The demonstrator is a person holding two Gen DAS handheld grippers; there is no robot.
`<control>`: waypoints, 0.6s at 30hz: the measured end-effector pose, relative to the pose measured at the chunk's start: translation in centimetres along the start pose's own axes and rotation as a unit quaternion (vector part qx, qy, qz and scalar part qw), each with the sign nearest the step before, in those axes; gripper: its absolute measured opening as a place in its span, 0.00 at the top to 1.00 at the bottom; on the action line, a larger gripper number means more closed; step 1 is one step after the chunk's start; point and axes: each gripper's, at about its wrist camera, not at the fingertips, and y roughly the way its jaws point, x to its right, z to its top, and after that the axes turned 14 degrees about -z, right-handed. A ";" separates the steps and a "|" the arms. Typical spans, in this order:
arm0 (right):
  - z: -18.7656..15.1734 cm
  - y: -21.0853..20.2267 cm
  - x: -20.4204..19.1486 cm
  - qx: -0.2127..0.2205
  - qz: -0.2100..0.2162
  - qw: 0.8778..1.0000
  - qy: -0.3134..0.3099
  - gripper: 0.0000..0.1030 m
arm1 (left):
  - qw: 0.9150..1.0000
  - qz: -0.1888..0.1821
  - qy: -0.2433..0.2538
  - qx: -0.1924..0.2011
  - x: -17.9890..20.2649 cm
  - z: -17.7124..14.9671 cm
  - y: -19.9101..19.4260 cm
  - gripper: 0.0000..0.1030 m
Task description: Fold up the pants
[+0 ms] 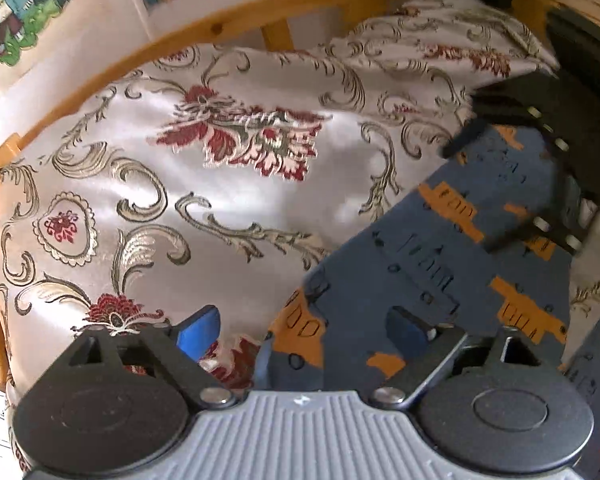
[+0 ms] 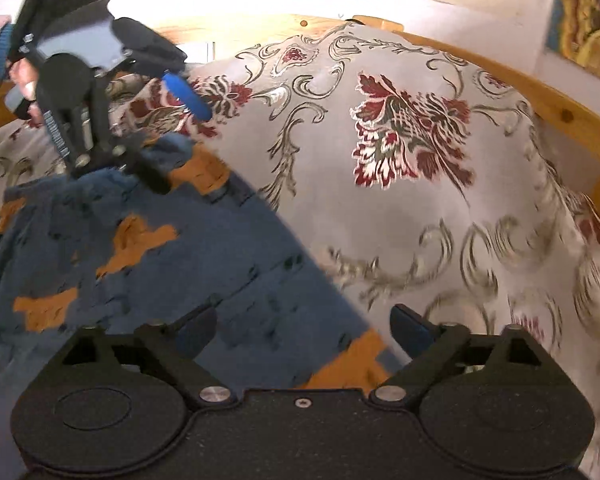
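1. Satin-sheened cream bedspread (image 1: 188, 200), woven with dark red flowers and olive scrolls, is the largest thing in view. It covers the bed and serves as the flat working surface, filling the left wrist view from 9 to 1 o'clock and the right wrist view from 12 to 4 o'clock.
2. Honey-coloured wooden bed frame (image 1: 228, 28) curves along the far edge of the spread, with white wall and bright posters (image 2: 584, 12) beyond it.
3. Blue pants (image 1: 440, 248), printed with orange truck shapes, lie on the spread at 3 to 5 o'clock in the left wrist view and at 7 to 10 o'clock in the right wrist view. The cloth looks mostly flat, with a straight edge running on a diagonal, which I read as a laid-out leg or an early fold line.
4. Right gripper (image 2: 300, 328) hangs over the near part of that diagonal edge with its blue-padded fingers (image 2: 412, 328) spread wide and nothing between them. Seen from the left wrist camera it sits at 2 o'clock above the pants.
5. Left gripper (image 1: 312, 328) is likewise released, one pad over the spread and the other over the pants, straddling the garment's edge. From the right wrist camera it appears at 10 o'clock, low over a bunched end of the cloth; whether it touches the fabric there I cannot tell.
6. Fingers of a hand (image 2: 26, 92) and a blue cuff show behind it. Both tools seem placed to pinch an edge each for the fold.
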 end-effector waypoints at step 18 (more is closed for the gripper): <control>1.5 5.1 -0.9 -0.041 0.007 0.998 -0.047 0.68 | 0.998 0.016 -0.037 -0.055 -2.5 -0.4 0.6 0.59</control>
